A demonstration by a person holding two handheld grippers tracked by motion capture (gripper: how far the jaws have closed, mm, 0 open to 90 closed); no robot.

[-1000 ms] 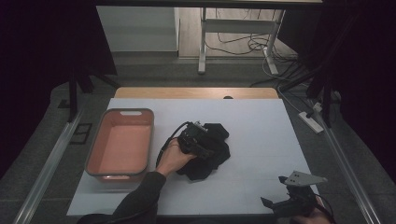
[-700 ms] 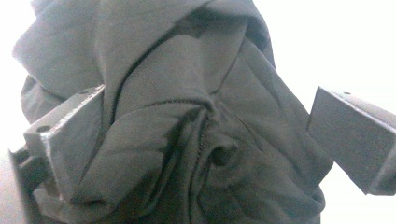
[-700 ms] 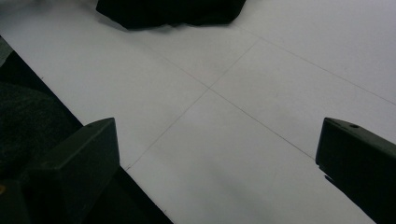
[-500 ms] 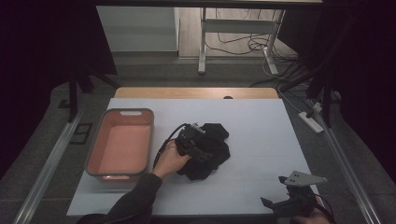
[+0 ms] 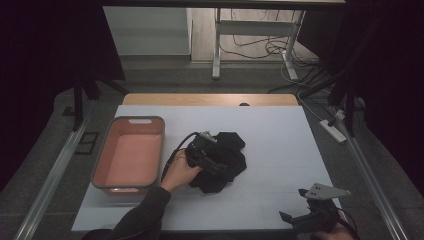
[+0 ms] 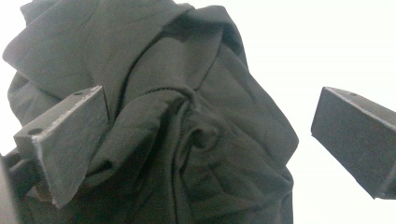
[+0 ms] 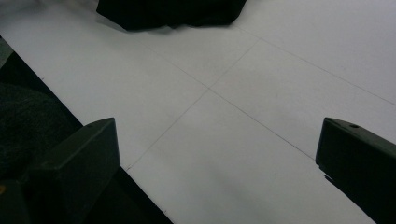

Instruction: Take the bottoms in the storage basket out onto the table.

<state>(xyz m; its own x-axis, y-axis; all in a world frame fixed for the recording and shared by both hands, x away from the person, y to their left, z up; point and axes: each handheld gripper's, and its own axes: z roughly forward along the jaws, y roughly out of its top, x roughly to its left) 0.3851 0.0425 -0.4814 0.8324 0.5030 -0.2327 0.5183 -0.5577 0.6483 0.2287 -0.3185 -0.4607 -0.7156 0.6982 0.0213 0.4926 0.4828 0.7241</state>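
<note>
While the right gripper (image 5: pixel 311 214) sits low at the near right edge of the white table (image 5: pixel 280 145), its jaws stand wide apart with nothing between them, and a grey three-cornered plate rides on top of it. From the right gripper view the bare tabletop, crossed by thin seam lines, lies between the two jaws, with the dark cloth (image 7: pixel 170 11) farther off at the top.

Farther in, near the table's middle, the left hand (image 5: pixel 181 169) holds the left gripper (image 5: pixel 212 161) over a crumpled black cloth (image 5: pixel 227 162). The left gripper view shows its jaws spread apart, one resting against the folds of the cloth and the other clear of it over bare table. The cloth lies bunched in a heap, its longer side running from near left to far right.

Left of the cloth stands a pink tray (image 5: pixel 101 172), its long axis running away from the person. Beyond the table a metal frame (image 5: pixel 218 45) and cables (image 5: pixel 272 47) lie on the floor.
</note>
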